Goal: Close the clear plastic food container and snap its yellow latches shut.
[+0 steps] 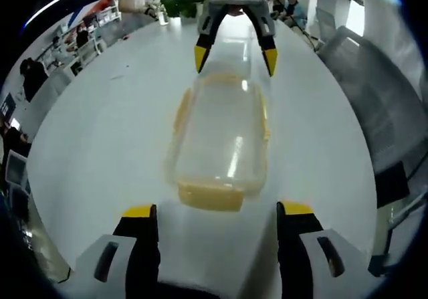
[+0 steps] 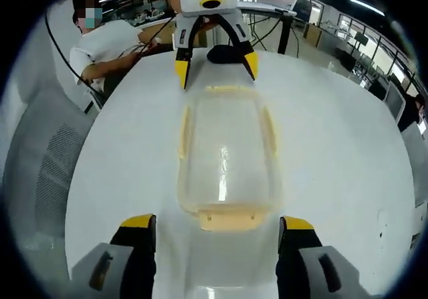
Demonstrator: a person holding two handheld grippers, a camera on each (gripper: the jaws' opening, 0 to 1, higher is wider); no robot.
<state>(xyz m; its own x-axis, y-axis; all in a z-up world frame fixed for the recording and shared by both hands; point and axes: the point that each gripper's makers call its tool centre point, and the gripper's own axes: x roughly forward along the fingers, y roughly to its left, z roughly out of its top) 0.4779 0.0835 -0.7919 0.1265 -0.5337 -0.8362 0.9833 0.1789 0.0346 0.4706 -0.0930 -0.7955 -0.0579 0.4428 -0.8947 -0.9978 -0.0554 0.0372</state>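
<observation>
The white table (image 1: 100, 145) stretches wide under my hands. The clear container (image 1: 221, 145) lies on it, lid on, between my spread left gripper (image 1: 217, 209) and spread right gripper (image 2: 217, 222); its yellow latches (image 2: 231, 219) look folded down, though blurred.

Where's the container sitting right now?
The clear container lies on the white table, lengthwise between the open left gripper and open right gripper, touching neither.
</observation>
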